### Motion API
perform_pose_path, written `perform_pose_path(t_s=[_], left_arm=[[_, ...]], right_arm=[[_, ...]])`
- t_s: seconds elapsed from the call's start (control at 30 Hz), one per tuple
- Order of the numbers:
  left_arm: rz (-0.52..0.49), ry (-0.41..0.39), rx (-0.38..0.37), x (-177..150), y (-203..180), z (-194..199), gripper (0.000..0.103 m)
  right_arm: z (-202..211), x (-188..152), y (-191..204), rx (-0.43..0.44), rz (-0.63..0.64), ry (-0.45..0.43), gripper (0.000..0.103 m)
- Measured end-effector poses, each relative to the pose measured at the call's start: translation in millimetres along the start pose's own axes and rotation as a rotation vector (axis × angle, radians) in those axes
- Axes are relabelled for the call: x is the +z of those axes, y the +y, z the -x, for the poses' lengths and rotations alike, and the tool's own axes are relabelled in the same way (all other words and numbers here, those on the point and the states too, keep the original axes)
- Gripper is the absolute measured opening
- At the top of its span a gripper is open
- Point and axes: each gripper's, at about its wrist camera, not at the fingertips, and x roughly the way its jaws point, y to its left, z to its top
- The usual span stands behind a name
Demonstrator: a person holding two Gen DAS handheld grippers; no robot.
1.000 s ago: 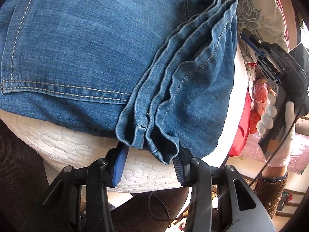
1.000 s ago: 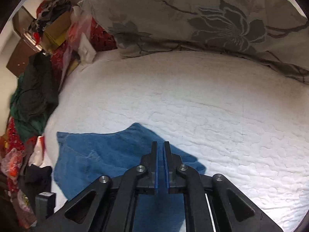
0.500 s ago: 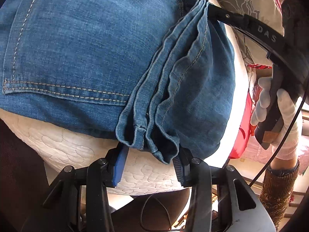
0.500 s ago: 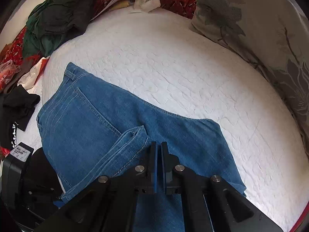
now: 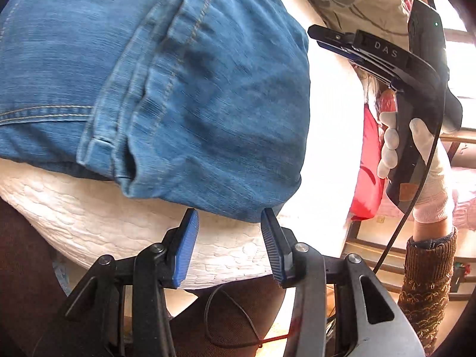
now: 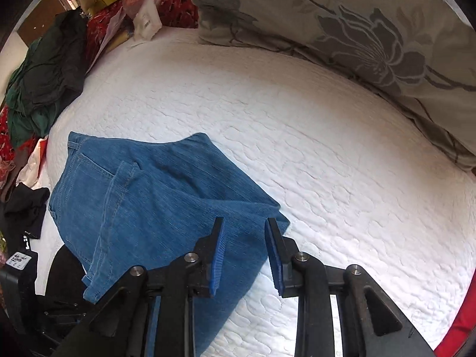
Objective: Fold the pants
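Observation:
The blue denim pants (image 5: 184, 83) lie folded on the white quilted bed (image 5: 89, 214), hems stacked at the near edge. My left gripper (image 5: 229, 217) is open, its blue pads just below the hem edge, touching nothing. In the right wrist view the pants (image 6: 142, 202) lie at the bed's left side. My right gripper (image 6: 245, 226) is open and empty over the pants' near corner. The right gripper also shows in the left wrist view (image 5: 386, 56), held in a white-gloved hand to the right of the pants.
A grey floral pillow (image 6: 357, 29) lies along the far side of the bed (image 6: 327, 163). A pile of dark and green clothes (image 6: 44, 71) and red fabric sit at the left edge. Dark trousers of the person (image 5: 238, 321) are below the bed edge.
My left gripper let go of the hems and drew back a little; the hems dropped flat. My right gripper opened and pulled back from the pants.

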Motion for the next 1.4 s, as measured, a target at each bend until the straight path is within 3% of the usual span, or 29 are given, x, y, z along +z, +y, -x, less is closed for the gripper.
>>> perform_pose_path(t_s=[0.07,0.13,0.2,0.23,0.33,0.4,0.53,0.63,0.7,0.77,0.9,1.0,1.07,1.23,1.4], left_arm=[[0.004,0.048,0.0,0,-7,-16,0.042],[-0.016,0.061,0.054,-1,-11,-30,0.042],[-0.011,0.075,0.093,3,-8,-43,0.042],[0.004,0.078,0.093,5,-6,-46,0.042],[0.039,0.106,0.086,14,-2,-51,0.042],[0.033,0.114,0.081,14,-1,-49,0.042],[-0.038,0.122,0.04,4,1,-31,0.042],[-0.089,0.045,0.048,-2,9,4,0.042],[-0.089,-0.037,0.051,-5,25,39,0.042],[-0.034,-0.133,0.044,-6,53,76,0.042],[0.235,-0.29,-0.054,-4,145,136,0.042],[0.444,-0.352,-0.18,-5,221,161,0.044],[0.523,-0.383,-0.227,-6,255,167,0.044],[0.578,-0.386,-0.343,-3,278,143,0.044],[0.549,-0.386,-0.381,10,283,132,0.044]], right_arm=[[-7,-3,-14,0.034,-0.072,-0.011,0.032],[-20,-4,-17,0.03,-0.102,-0.009,0.037],[-24,-2,-11,0.026,-0.059,-0.034,0.029],[-23,2,-5,0.015,-0.031,-0.054,0.015],[-29,15,-7,-0.012,-0.048,-0.057,0.008],[-40,18,-7,-0.115,-0.021,-0.02,0.008],[-17,12,-17,0.0,-0.125,-0.081,0.013],[12,6,-4,0.045,-0.11,-0.118,0.014],[26,5,14,0.059,-0.07,-0.125,0.025],[35,13,40,0.074,-0.022,-0.129,0.042],[34,32,102,0.133,0.055,-0.125,0.044],[15,43,156,0.157,0.114,-0.084,0.048],[0,48,190,0.148,0.173,-0.052,0.048],[-28,53,249,0.142,0.261,0.007,0.048],[-44,63,270,0.13,0.291,0.034,0.048]])
